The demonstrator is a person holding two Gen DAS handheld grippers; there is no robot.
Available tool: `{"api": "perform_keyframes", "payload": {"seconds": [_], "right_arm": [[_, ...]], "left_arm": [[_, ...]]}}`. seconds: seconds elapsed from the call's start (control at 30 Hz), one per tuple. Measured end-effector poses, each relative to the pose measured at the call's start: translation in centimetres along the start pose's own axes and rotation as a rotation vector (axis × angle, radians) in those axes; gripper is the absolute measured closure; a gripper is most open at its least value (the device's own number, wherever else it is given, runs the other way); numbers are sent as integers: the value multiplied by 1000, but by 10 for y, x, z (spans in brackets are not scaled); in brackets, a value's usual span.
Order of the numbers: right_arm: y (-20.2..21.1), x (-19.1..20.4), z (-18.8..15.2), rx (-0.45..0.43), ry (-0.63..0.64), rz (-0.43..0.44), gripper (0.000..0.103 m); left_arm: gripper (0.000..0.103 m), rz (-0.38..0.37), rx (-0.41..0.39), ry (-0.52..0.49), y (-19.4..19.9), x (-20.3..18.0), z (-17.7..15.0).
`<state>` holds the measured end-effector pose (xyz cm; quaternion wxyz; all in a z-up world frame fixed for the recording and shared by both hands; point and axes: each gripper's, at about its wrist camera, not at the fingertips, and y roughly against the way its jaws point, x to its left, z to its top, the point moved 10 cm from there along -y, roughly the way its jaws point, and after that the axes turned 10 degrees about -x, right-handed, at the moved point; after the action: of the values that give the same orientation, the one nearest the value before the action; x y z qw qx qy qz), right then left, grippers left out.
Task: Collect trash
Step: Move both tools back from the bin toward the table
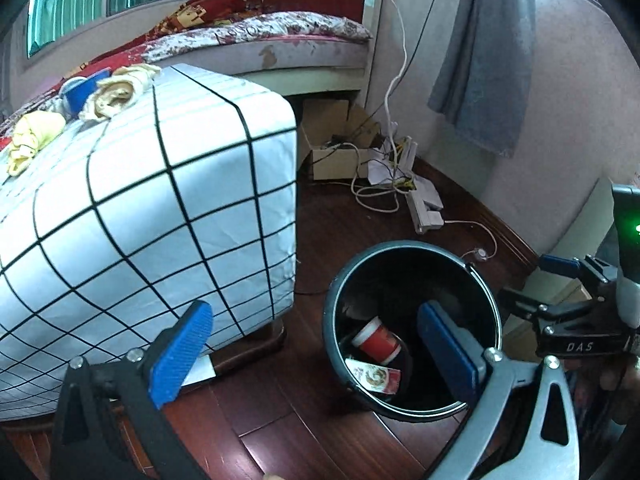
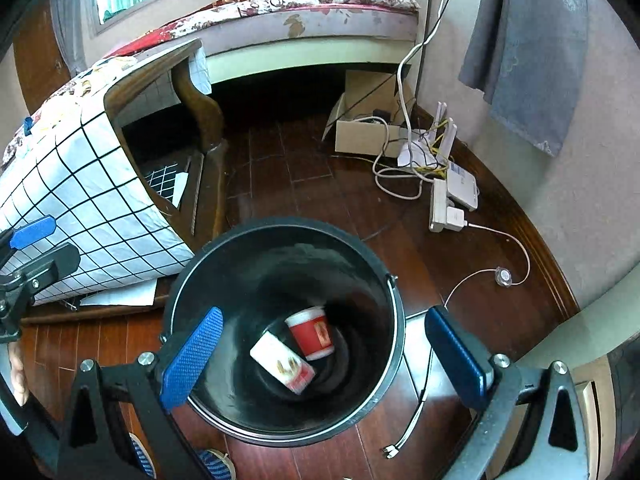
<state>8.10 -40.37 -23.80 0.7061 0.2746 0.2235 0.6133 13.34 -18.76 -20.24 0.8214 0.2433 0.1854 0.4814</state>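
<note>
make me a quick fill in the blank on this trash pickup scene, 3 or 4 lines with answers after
1. The two paper cups lie inside the black ____.
2. The right gripper hangs over the bin with its jaws ____.
3. The table beside the bin is draped in a white cloth with a black ____ pattern.
4. The floor is made of dark ____.

Missing words: bin; open; grid; wood

Two cups [image 2: 310, 338] lie in the bin [image 2: 372, 264], which stands on the floor [image 2: 280, 160] right of the covered table [image 1: 192, 168], bed [image 1: 280, 44] behind.
</note>
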Motion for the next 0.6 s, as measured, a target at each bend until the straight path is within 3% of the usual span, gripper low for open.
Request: {"api": "perform_keyframes", "payload": {"seconds": [0.6], "right_arm": [[29,45,28,-85,31,41,1]], "left_arm": [[0,82,-49,59,18,37,11]]}}
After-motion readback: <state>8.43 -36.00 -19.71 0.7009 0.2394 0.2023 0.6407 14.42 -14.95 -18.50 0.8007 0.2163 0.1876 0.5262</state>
